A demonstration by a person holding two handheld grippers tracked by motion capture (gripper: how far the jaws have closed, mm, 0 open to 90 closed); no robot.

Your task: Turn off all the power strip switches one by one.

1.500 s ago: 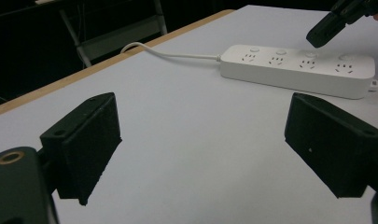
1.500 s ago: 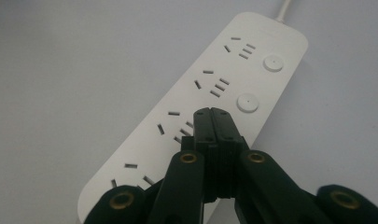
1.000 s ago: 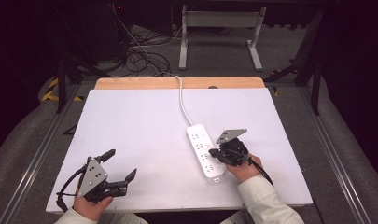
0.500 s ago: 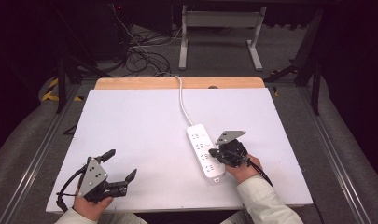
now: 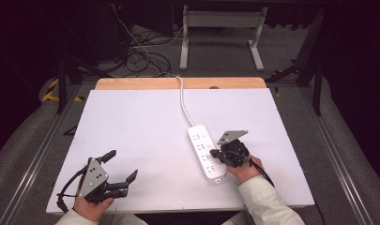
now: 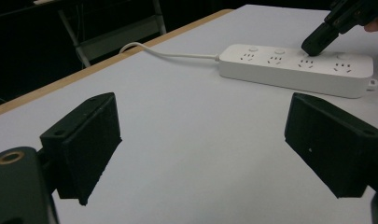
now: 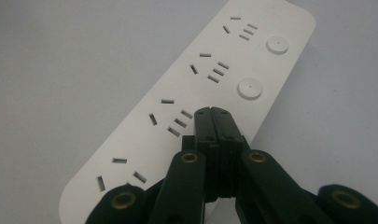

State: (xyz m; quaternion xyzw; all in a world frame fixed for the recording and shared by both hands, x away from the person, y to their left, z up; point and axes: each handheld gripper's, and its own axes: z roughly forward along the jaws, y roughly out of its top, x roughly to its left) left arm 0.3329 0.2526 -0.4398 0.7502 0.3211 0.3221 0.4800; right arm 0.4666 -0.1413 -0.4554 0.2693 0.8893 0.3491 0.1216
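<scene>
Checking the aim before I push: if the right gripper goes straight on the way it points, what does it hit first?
The right gripper, jaws shut, would likely meet the power strip first, at its third switch button.

No text, label, brand or number can be read anywhere.

White table [image 5: 145, 136], power strip [image 5: 204, 149] on it

The high view looks forward and down from above the person's side, far enough to take in the whole white table [image 5: 145, 126]. The left gripper view sits low over the table and looks across it at the power strip [image 6: 296, 65] from some way off. The right gripper view looks down very close on that same power strip [image 7: 186, 112].
</scene>
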